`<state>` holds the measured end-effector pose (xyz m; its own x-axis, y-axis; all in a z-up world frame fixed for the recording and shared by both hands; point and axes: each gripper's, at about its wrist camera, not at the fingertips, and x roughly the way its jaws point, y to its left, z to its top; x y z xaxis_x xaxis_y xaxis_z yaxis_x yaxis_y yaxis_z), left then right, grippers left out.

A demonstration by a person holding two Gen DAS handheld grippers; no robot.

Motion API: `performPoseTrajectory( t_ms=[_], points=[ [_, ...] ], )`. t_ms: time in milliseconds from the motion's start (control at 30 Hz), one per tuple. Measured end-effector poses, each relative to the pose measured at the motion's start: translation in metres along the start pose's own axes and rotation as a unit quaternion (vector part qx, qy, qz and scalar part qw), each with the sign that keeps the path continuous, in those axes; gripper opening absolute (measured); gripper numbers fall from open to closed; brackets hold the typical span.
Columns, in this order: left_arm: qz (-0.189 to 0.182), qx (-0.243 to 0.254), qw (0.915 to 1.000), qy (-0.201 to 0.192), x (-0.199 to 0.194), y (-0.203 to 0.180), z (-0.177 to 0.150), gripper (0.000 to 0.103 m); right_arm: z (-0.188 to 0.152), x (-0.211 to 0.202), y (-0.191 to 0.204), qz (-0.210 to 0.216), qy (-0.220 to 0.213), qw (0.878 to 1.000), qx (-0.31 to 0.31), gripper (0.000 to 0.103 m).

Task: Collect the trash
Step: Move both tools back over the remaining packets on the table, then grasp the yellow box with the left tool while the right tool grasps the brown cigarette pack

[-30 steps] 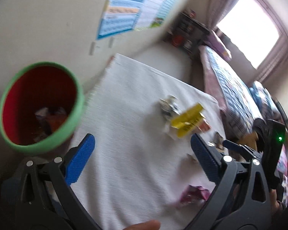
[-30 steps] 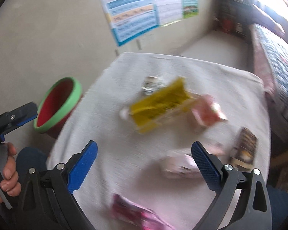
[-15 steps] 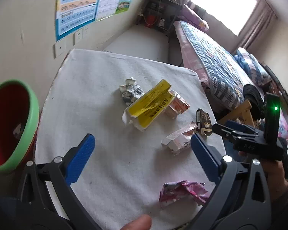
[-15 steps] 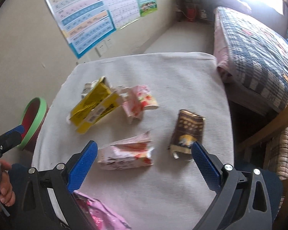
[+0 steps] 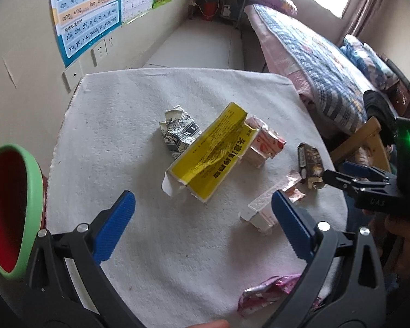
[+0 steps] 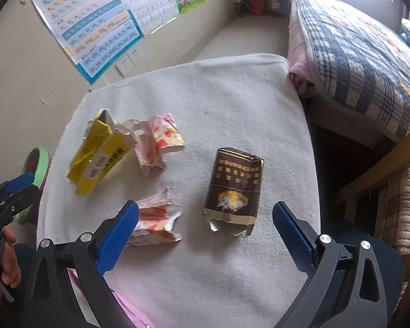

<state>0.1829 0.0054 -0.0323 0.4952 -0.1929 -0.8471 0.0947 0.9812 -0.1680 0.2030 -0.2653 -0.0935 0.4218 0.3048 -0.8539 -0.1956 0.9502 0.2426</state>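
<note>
Left wrist view: green-rimmed red bin (image 5: 11, 213) beside table, contents unseen.

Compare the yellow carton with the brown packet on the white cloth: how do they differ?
The yellow carton is long and torn open; the brown packet is shorter, squarer and mostly intact. The carton touches other litter; the packet lies apart. Both lie flat on the cloth.

Wall posters (image 5: 87, 13) — quilted bed (image 6: 363, 54) (plaid).
</note>
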Motion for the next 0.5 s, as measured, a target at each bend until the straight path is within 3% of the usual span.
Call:
performPoseTrajectory(
  t_ms=[500],
  points=[
    [0.018, 0.044, 0.998, 0.041, 0.051, -0.009, 0.019, 0.098, 0.003, 0.034, -0.02, -0.008, 0.016, 0.999, 0.035, 0.095]
  ],
)
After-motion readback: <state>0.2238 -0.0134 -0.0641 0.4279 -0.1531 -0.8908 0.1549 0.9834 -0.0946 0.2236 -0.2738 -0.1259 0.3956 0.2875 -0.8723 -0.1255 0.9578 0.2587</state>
